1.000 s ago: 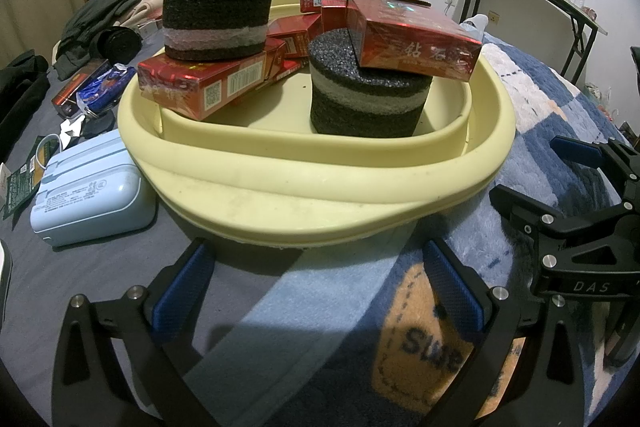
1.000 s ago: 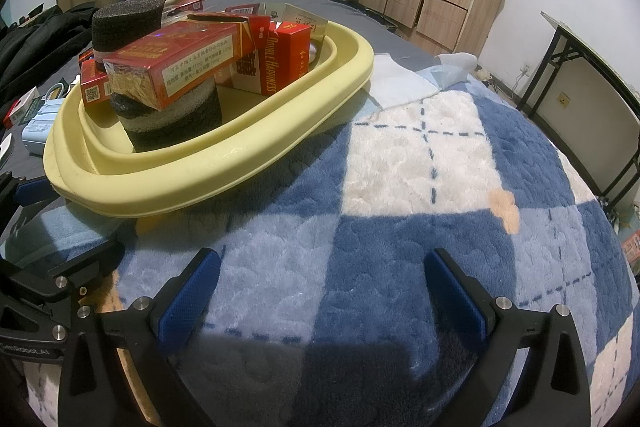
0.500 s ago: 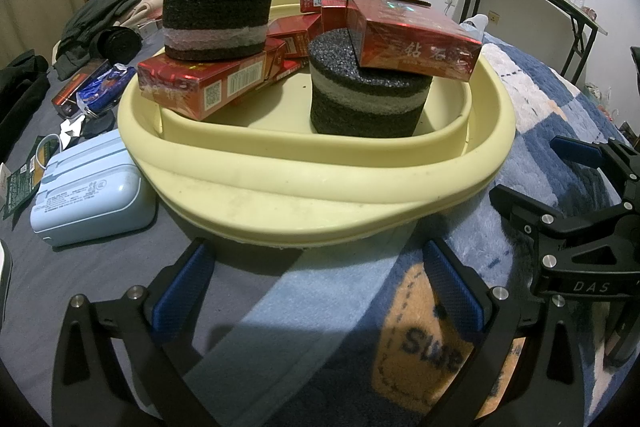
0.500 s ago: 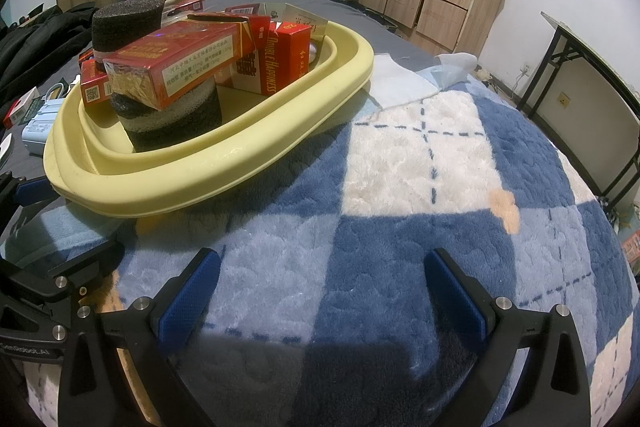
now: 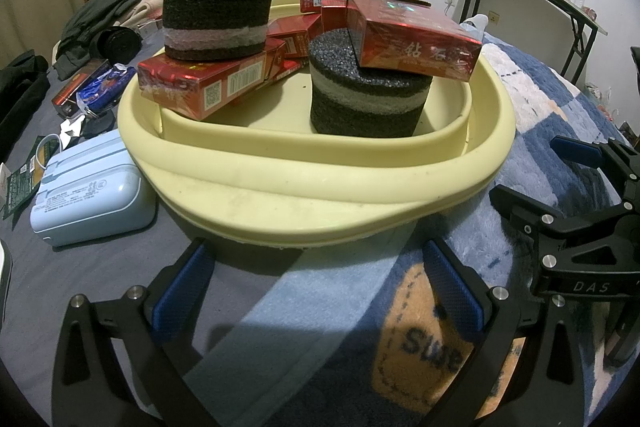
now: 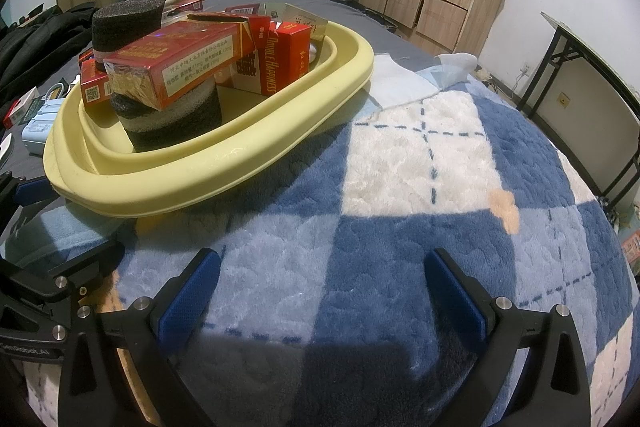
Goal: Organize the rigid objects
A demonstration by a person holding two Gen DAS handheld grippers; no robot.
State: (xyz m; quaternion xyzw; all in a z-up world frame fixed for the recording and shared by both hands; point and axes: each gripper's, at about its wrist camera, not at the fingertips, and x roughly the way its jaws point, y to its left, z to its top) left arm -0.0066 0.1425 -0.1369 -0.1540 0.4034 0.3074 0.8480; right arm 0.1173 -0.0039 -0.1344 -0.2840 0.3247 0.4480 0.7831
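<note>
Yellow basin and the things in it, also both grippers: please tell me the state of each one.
Yellow basin: upright, loaded.
Right foam cylinder: upright, box on top.
Left foam cylinder: upright, on a red box.
Tilted red box: closed.
Left gripper: open, empty.
Right gripper: open, empty.

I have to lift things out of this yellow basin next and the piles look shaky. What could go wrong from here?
1. The red box overhangs the foam cylinder beneath it; nudging either could tip the box off.
2. The other foam cylinder sits on a tilted red carton at the basin's rim; pulling the carton could send both over the edge.
3. The left gripper and right gripper, both open, sit close together and might collide when reaching in.
</note>
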